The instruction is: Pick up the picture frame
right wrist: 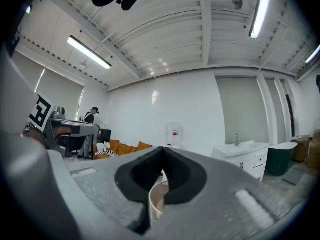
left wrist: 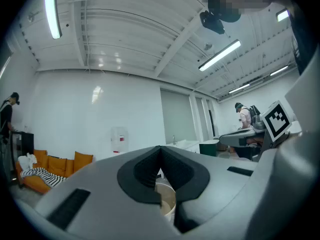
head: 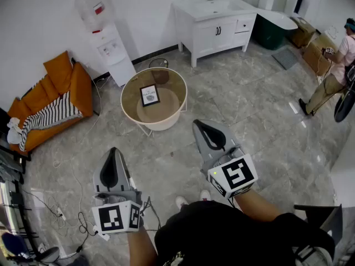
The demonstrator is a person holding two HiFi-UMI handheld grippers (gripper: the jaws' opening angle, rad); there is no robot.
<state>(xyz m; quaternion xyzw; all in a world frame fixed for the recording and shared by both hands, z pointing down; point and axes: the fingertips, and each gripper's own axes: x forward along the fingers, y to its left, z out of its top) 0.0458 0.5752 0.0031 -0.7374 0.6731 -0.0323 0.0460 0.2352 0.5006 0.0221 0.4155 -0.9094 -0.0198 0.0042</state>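
**Jaws shut, frame not yet reached**

Both pairs of jaws are pressed together with nothing between them. The left gripper [head: 115,150] and the right gripper [head: 198,124] are held level in front of the person, over the floor, touching nothing. The picture frame [head: 149,95] seems to lie flat about the middle of the round bench [head: 161,125], a touch toward its left edge and well apart from both grippers.

From where I stand this looks like the approach, with the pick itself not begun. To do it well, I'd say the person should step up to the near edge of the bench and open one pair of jaws wide before reaching in. That gripper should then tip down so its jaws straddle one side of the frame rather than push on its face. A flat frame on a smooth top may slide, so a slow close seems wise.
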